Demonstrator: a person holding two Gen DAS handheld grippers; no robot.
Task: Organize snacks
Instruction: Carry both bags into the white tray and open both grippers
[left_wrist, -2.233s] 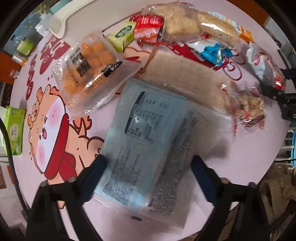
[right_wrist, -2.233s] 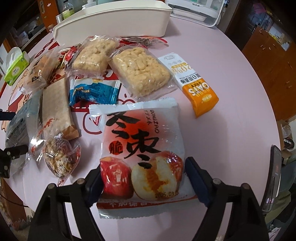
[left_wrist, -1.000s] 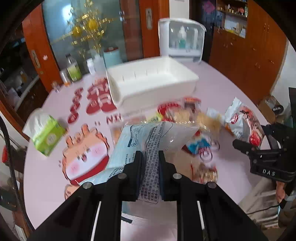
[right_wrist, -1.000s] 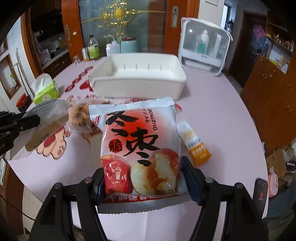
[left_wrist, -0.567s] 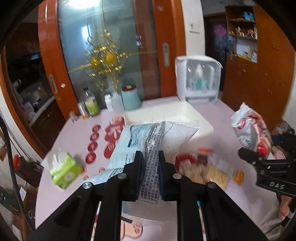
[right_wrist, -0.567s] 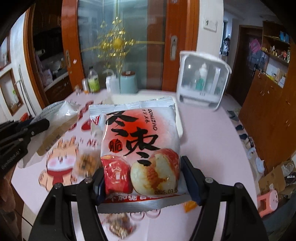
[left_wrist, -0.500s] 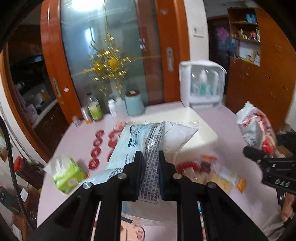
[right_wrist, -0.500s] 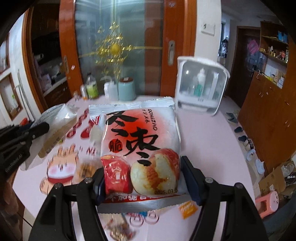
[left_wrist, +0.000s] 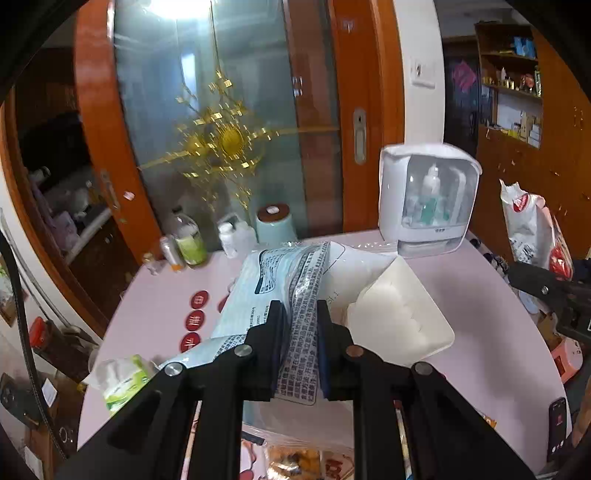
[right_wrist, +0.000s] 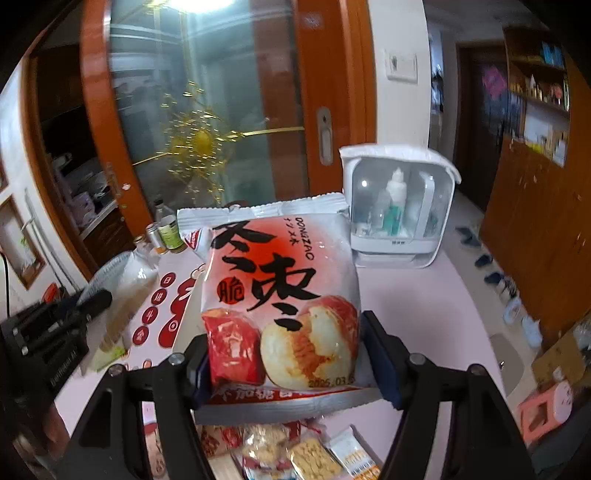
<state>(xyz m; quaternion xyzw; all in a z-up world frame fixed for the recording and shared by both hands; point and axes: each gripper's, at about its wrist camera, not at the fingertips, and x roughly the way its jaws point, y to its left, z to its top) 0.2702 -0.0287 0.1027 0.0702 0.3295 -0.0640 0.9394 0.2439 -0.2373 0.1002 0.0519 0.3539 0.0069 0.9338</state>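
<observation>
Left gripper (left_wrist: 299, 325) is clamped tight on a pale blue packet (left_wrist: 273, 284), held above the white bin (left_wrist: 402, 321). Right gripper (right_wrist: 286, 350) squeezes a red-and-white bag (right_wrist: 280, 291), lifted over the pink table (right_wrist: 424, 314).

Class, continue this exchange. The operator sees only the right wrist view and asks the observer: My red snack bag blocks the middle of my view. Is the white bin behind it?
Observer: Yes. The left wrist view shows the white bin on the pink table, hidden from you by your red snack bag.
Operator: What does the left gripper hold?
Observer: The left gripper is shut on a pale blue packet, printed side toward its camera.
Operator: Anything near the table's right edge?
Observer: A dark phone.
</observation>
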